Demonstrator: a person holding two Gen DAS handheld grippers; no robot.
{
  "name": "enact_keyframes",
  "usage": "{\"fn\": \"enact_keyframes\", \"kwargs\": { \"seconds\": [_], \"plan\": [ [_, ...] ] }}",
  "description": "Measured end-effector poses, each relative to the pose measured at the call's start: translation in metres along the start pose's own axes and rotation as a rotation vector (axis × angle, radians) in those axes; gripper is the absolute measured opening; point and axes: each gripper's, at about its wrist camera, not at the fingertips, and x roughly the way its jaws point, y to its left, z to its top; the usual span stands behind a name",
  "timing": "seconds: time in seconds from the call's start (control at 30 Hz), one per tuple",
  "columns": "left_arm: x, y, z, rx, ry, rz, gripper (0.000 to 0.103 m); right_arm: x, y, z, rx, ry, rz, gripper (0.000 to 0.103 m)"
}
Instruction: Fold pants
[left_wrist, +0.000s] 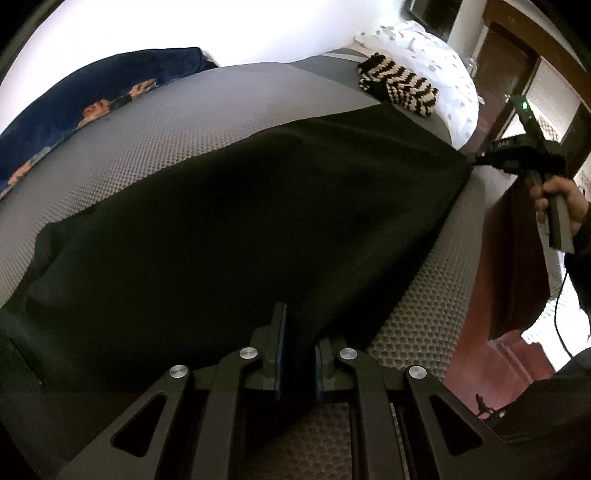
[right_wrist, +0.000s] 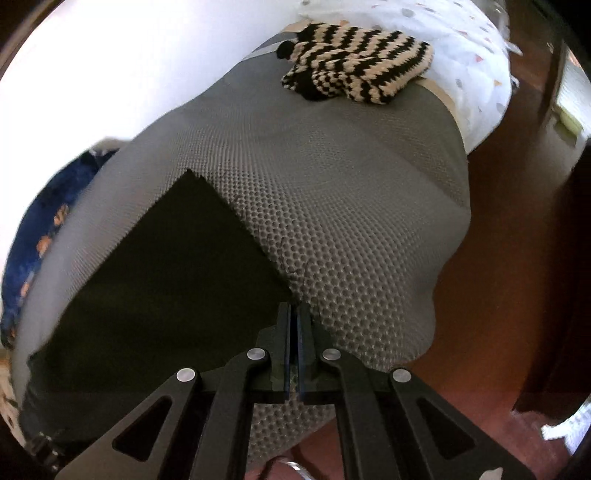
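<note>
Black pants (left_wrist: 236, 206) lie stretched flat across a grey mesh mattress (left_wrist: 155, 140). At the bottom of the left wrist view my left gripper (left_wrist: 301, 326) is shut on the near edge of the pants, with dark cloth running between its fingers. Far right in that view, a hand (left_wrist: 557, 199) holds my right gripper (left_wrist: 476, 159), which pinches the far corner of the pants. In the right wrist view my right gripper (right_wrist: 294, 310) is shut right at that corner of the pants (right_wrist: 147, 288), which spread away to the left.
A black-and-cream striped knit (right_wrist: 354, 70) lies near the mattress head beside a white dotted pillow (right_wrist: 465, 48). A navy blanket with orange prints (left_wrist: 74, 99) lines the wall side. The mattress edge (right_wrist: 436, 288) drops to a reddish wooden floor (right_wrist: 491, 314) on the right.
</note>
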Motion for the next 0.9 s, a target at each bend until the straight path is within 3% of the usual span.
{"fn": "enact_keyframes", "kwargs": {
  "seconds": [0.17,0.27,0.37,0.43,0.47,0.5,0.57,0.7,0.9],
  "plan": [
    [-0.003,-0.003,-0.005,0.031,-0.004,-0.01,0.013,0.002,-0.002,-0.005,-0.005,0.008,-0.008,0.001],
    [-0.003,-0.006,-0.008,0.064,0.002,0.002,0.013,0.009,-0.008,-0.008,-0.011,-0.001,-0.07,0.0],
    [-0.002,-0.007,-0.01,0.07,0.002,0.008,0.015,0.012,-0.02,-0.009,0.031,0.014,-0.019,0.0],
    [-0.003,-0.007,-0.008,0.052,0.013,-0.006,0.021,0.004,-0.02,-0.007,0.036,-0.013,-0.049,0.002],
    [-0.004,-0.007,-0.007,0.04,0.018,-0.023,0.032,-0.001,-0.021,-0.006,0.043,-0.024,-0.044,0.007],
    [-0.006,-0.006,-0.006,0.022,0.022,-0.055,0.049,-0.005,-0.023,-0.005,0.056,-0.032,-0.034,0.007],
    [-0.015,-0.008,-0.007,0.016,0.006,-0.078,0.066,-0.016,-0.022,-0.002,0.062,-0.055,-0.021,0.007],
    [-0.035,-0.009,-0.012,0.03,-0.051,-0.094,0.068,-0.028,-0.004,0.001,0.03,-0.057,0.033,0.007],
    [-0.024,0.01,-0.025,-0.091,-0.022,-0.14,0.068,-0.021,0.068,-0.019,-0.092,0.011,0.18,0.008]
  ]
}}
